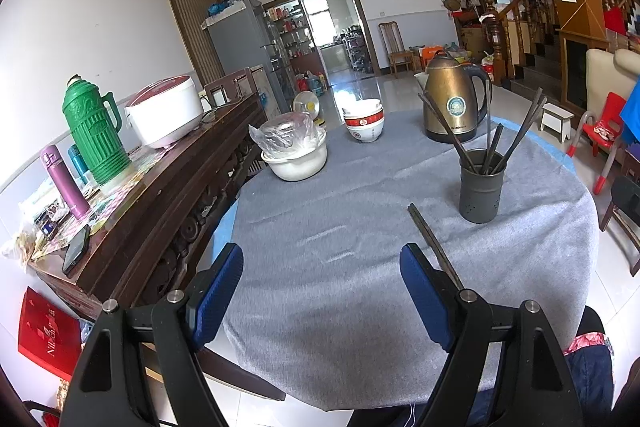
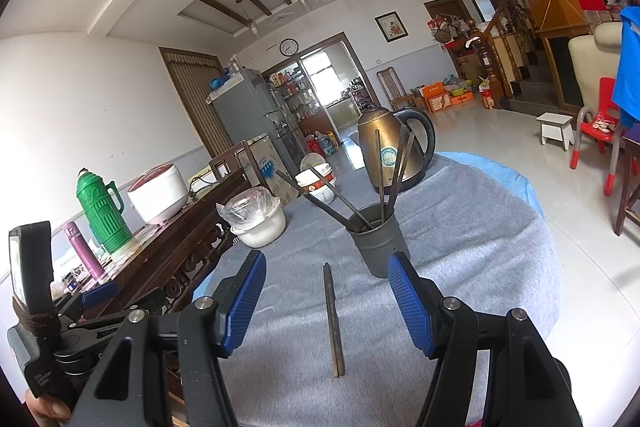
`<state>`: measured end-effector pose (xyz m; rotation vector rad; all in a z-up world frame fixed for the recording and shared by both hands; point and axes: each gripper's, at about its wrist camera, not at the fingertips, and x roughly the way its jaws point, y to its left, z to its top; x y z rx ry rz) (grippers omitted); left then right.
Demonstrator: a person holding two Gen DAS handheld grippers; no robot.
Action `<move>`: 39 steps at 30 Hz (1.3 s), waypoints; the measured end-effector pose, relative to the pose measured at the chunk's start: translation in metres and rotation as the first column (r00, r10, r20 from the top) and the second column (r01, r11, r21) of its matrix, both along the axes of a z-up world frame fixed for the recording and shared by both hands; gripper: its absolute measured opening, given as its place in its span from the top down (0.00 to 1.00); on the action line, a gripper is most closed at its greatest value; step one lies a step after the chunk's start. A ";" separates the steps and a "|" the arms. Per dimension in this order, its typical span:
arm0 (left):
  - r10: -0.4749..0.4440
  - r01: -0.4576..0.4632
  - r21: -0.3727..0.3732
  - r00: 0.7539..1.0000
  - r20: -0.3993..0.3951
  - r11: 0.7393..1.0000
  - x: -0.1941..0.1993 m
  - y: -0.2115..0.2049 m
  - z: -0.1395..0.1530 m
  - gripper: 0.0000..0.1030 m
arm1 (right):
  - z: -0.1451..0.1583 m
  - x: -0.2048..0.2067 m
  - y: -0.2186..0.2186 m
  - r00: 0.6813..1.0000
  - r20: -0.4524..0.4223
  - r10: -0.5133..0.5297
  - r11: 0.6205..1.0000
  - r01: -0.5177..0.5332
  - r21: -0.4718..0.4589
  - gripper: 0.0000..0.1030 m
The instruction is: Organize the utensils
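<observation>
A dark grey utensil holder stands on the grey tablecloth and holds several dark chopsticks. A pair of dark chopsticks lies flat on the cloth in front of the holder; it also shows in the left wrist view. My right gripper is open and empty, its fingers either side of the lying pair and above it. My left gripper is open and empty over the cloth, to the left of the lying pair.
A brass kettle, stacked bowls and a white pot with a plastic bag stand at the table's far side. A wooden sideboard on the left holds a green thermos and a rice cooker.
</observation>
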<state>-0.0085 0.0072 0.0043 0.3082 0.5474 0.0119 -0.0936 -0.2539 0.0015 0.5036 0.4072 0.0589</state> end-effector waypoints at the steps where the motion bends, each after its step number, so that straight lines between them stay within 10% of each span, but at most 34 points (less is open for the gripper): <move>1: 0.000 0.000 -0.001 1.000 -0.001 1.000 0.000 0.000 0.000 0.21 | 0.000 0.000 0.000 1.000 0.000 0.000 1.000 0.000 0.000 0.34; 39: 0.003 -0.003 -0.001 1.000 -0.010 1.000 0.000 -0.001 -0.003 0.21 | -0.006 0.000 0.003 1.000 -0.005 0.011 1.000 -0.011 -0.007 0.34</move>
